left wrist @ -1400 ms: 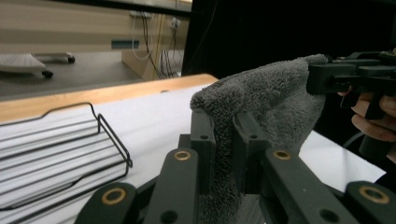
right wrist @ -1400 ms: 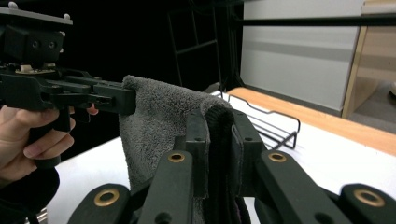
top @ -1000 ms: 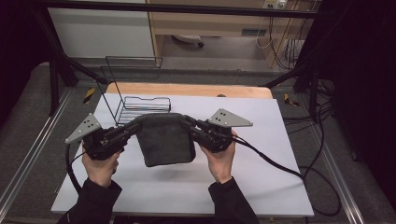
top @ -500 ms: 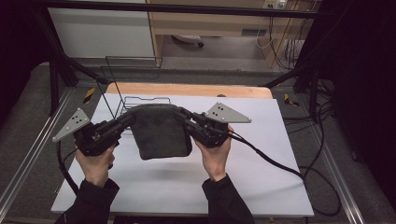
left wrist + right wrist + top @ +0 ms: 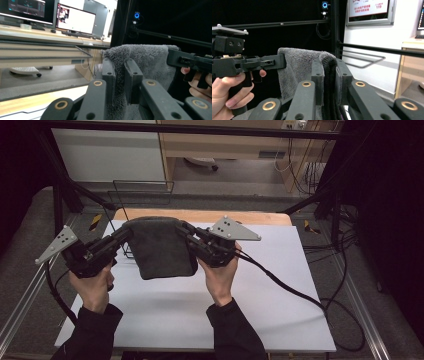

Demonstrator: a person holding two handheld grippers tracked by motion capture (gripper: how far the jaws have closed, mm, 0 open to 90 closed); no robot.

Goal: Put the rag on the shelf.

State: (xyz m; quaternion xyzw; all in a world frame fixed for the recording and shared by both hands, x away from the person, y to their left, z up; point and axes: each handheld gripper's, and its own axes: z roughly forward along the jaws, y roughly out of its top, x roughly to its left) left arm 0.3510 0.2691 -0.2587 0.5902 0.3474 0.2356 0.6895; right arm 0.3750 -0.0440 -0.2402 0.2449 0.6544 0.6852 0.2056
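A dark grey terry-cloth towel hangs folded above the white sheet-covered table, raised clear of its surface toward the far left part; its top edge is stretched between the two grippers and its body droops below them.

The left gripper is clenched on the towel's upper left corner; in the left gripper view the black jaws stand close together with a fold of pile pinched between them, the cloth rising above the jaw tips and running off to the right.

The right gripper is clenched on the upper right corner; in the right gripper view the doubled dark edge sits squarely between the jaws, the towel extending left to the other gripper.

Each gripper is held in a hand, left hand and right hand, dark sleeves entering from the near edge.

A black wire rack stands at the table's far left, behind the towel; a light wooden board lies along the far edge; a black cable trails right from the right gripper.
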